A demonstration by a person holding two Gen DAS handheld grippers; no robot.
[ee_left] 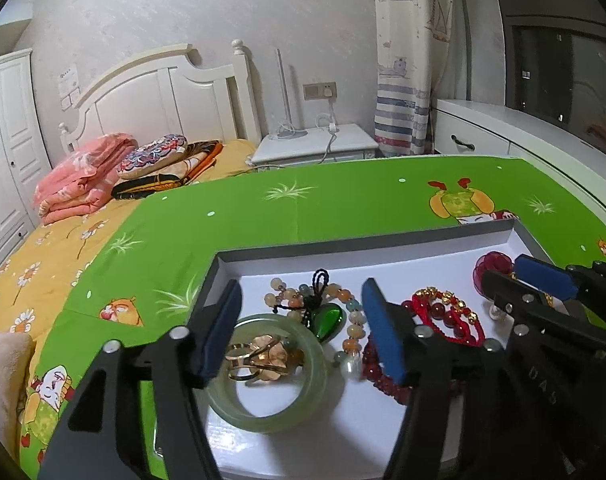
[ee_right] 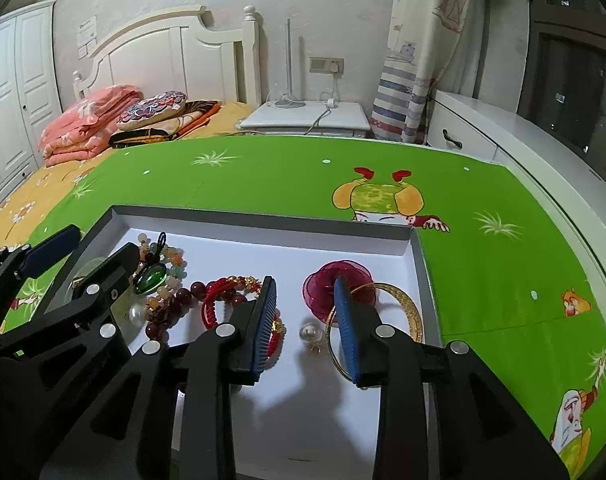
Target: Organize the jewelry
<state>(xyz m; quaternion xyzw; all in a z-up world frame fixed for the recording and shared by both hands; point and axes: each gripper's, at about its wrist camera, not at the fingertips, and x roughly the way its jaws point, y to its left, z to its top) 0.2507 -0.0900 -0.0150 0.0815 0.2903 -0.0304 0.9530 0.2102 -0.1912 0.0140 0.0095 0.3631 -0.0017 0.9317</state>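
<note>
A white tray (ee_left: 363, 240) (ee_right: 263, 216) with a grey rim lies on the green cloth and holds the jewelry. My left gripper (ee_left: 301, 286) (ee_right: 103, 240) hangs open over the tray's left part. Between its fingers lie a pale jade bangle (ee_left: 263, 412), a gold flower piece (ee_left: 259, 356) resting on the bangle, a green pendant (ee_left: 327, 320) (ee_right: 151, 276) and a pastel bead bracelet (ee_left: 351, 300). My right gripper (ee_right: 305, 280) (ee_left: 503, 268) is open over the right part, above a red fabric flower (ee_right: 323, 284), a pearl earring (ee_right: 309, 334) and a gold bangle (ee_right: 407, 308). Red bracelets (ee_right: 223, 292) (ee_left: 443, 316) lie between the two grippers.
The green cartoon cloth (ee_right: 483, 260) covers the table around the tray. Behind it are a bed with folded blankets (ee_left: 83, 176), a white nightstand (ee_left: 315, 144) and a white dresser (ee_right: 483, 120) along the right. A white wardrobe (ee_left: 7, 140) stands at the far left.
</note>
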